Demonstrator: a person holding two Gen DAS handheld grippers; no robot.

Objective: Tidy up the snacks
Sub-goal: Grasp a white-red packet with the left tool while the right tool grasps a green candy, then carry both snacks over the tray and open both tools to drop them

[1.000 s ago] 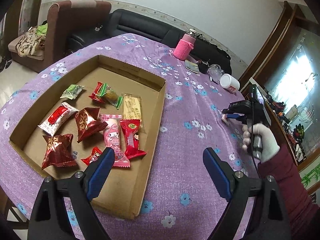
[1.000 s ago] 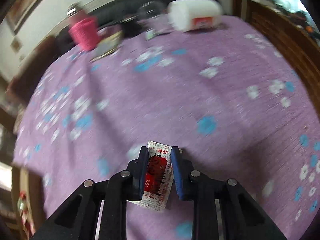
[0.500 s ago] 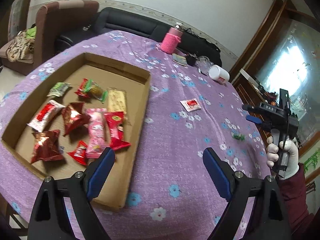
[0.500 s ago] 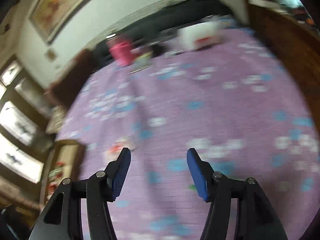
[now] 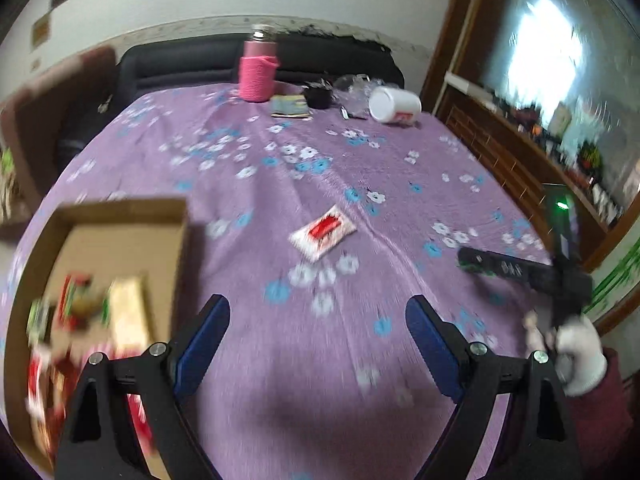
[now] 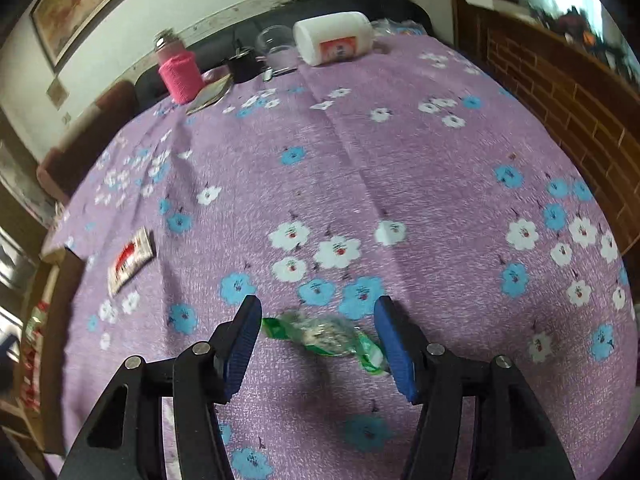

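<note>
My right gripper (image 6: 318, 320) straddles a green-wrapped candy (image 6: 324, 332) that lies on the purple flowered tablecloth (image 6: 360, 152). Its jaws are closing, and the blue pads stand just off the wrapper's ends. A red-and-white snack packet (image 5: 323, 233) lies loose on the cloth, ahead of my left gripper (image 5: 316, 320), which is wide open and holds nothing. The same packet (image 6: 130, 260) shows at the left of the right wrist view. The cardboard box (image 5: 120, 204) with several blurred snacks (image 5: 80, 312) sits at the left. The right gripper (image 5: 470, 260), in a white-gloved hand (image 5: 580, 356), is at the far right.
At the table's far edge stand a pink-sleeved bottle (image 5: 258, 68), a white jar on its side (image 5: 394, 104), a small booklet (image 5: 290, 106) and a dark cup (image 5: 318, 98). A dark sofa lies behind; wooden furniture runs along the right.
The right gripper let go of the red-and-white packet, moved right and came down around the green candy. The left gripper swung right, from over the box towards the packet.
</note>
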